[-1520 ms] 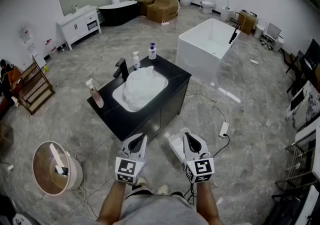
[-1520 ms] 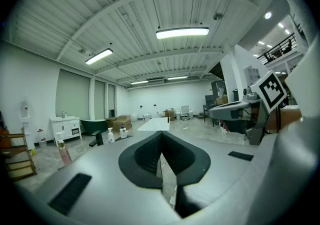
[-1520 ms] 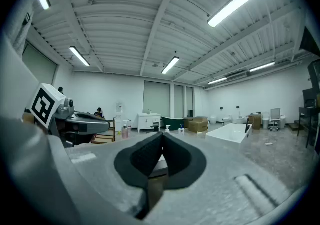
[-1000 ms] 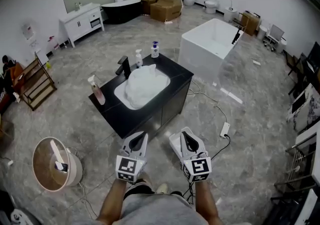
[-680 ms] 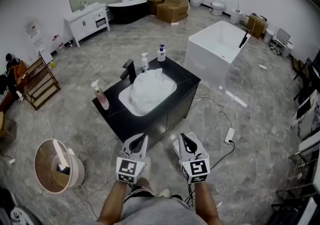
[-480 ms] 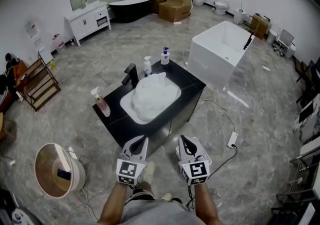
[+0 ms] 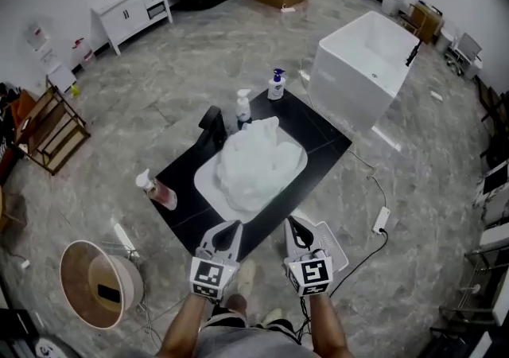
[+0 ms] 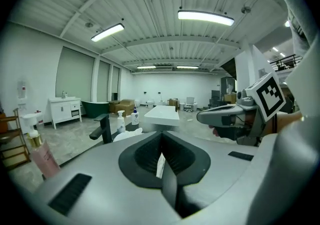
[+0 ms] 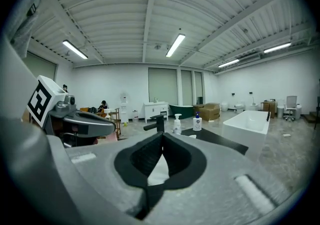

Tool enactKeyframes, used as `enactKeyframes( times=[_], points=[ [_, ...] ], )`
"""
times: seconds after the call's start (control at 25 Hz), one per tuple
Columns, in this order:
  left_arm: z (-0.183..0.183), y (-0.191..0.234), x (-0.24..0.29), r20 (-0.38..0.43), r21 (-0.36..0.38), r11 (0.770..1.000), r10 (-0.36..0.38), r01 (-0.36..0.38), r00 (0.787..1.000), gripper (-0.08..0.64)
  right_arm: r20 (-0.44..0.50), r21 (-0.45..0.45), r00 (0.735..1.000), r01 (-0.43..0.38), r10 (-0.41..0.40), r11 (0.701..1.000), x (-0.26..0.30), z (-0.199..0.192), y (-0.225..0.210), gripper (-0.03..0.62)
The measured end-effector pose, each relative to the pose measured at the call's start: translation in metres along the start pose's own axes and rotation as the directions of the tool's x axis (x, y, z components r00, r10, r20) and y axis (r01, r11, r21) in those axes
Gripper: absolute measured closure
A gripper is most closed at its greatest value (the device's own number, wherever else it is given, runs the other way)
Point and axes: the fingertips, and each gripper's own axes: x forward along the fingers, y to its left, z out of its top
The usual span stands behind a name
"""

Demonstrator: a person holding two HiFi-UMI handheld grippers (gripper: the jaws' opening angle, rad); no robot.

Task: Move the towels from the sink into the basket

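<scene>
Floor lies open on the left, where the round basket (image 7: 67,285) stands well apart from the black vanity (image 7: 318,130), with a pink bottle (image 7: 159,193) near the counter's left corner. Towels (image 7: 258,161) sit heaped, white, in the sink (image 7: 205,187), rising above its rim. Both grippers hover side by side just short of the counter's near edge: the left gripper (image 7: 231,227) has its jaws together on nothing, and the right gripper (image 7: 293,225) is likewise closed and empty. Each cube carries a black-and-white square marker. Behind the sink, a pump bottle (image 7: 276,84) wears a blue label, its print too small to read. Past the counter's right corner stands a white bathtub (image 7: 342,86), with bare floor between. Only the head view shows the basket; only the gripper views show the ribbed ceiling and its strip lamps (image 8: 205,17)
</scene>
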Motion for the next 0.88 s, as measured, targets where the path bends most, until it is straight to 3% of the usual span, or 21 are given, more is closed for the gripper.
enactKeyframes(
  times=[0.52, 0.56, 0.6, 0.72, 0.88],
  points=[
    [-0.067, 0.08, 0.099, -0.128, -0.057, 0.994, -0.1, 0.093, 0.987, 0.545, -0.133, 0.047, 0.991, 0.031, -0.024, 0.998, 0.137, -0.074, -0.036, 0.591],
    [-0.071, 0.083, 0.105, -0.135, -0.06, 0.993, -0.105, 0.098, 0.985, 0.545, -0.151, 0.057, 0.988, 0.02, -0.011, 0.998, 0.145, -0.081, -0.037, 0.517],
    [-0.075, 0.086, 0.11, -0.143, -0.062, 0.993, -0.11, 0.102, 0.984, 0.545, -0.17, 0.064, 0.985, 0.011, 0.0, 0.998, 0.154, -0.089, -0.038, 0.387],
    [-0.089, 0.094, 0.124, -0.162, -0.069, 0.991, -0.125, 0.115, 0.979, 0.545, -0.217, 0.054, 0.976, 0.015, -0.003, 0.998, 0.179, -0.113, -0.044, 0.35],
    [-0.106, 0.106, 0.139, -0.188, -0.09, 0.989, -0.133, 0.118, 0.973, 0.545, -0.288, 0.054, 0.958, -0.003, 0.019, 0.999, 0.21, -0.146, -0.046, 0.231]
  ],
)
